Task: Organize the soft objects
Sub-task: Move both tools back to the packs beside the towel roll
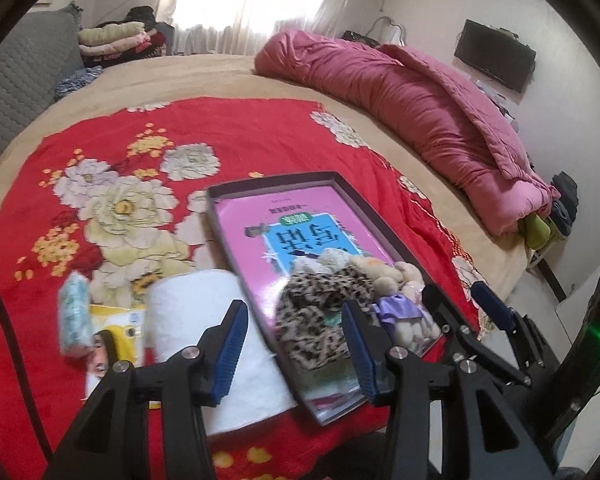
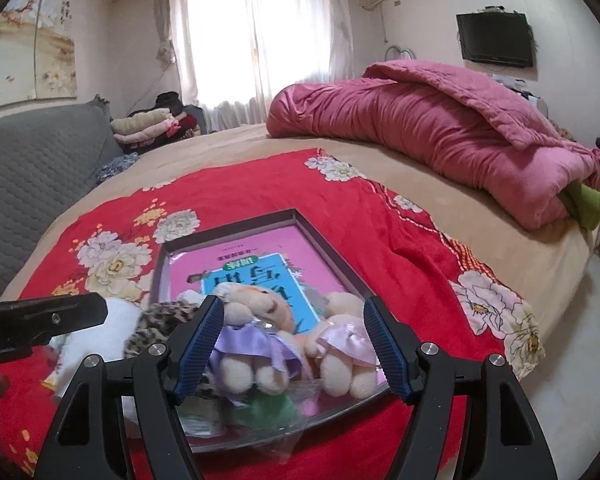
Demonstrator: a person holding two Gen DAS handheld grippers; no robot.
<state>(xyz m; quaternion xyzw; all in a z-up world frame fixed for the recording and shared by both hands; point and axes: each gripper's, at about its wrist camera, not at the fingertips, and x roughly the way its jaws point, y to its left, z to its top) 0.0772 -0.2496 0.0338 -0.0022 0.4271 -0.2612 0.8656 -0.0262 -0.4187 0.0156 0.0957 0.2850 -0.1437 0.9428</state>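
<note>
So we're partway through tidying the soft stuff on the bed. The shallow grey box (image 1: 332, 178) sits on the red floral blanket (image 1: 260, 132) with a pink book (image 1: 260, 224) lying flat inside it, and three things have already landed in its near end: the leopard-print scrunchie (image 1: 320, 320), a plush bear in a purple dress (image 2: 252, 344) and a second bear in a pink dress (image 2: 344, 344), the two bears side by side and touching.

Our right gripper (image 2: 294, 344) is low over the bears with its jaws wide, one blue pad on the outside of each bear. We can't tell if the pads are actually pressing on them or just framing them.

Our left gripper (image 1: 296, 344) has its jaws about half open and empty. It hangs above the box's near left edge, with the scrunchie showing between the pads but lower down, not gripped.

Still outside the box, just to its left: a white paper roll (image 1: 204, 304) touching the box's side, a small teal-patterned pack (image 1: 74, 316), and a yellow packet (image 1: 118, 324) under them. Our guess is those soft bits are what's left, so maybe half done.
</note>
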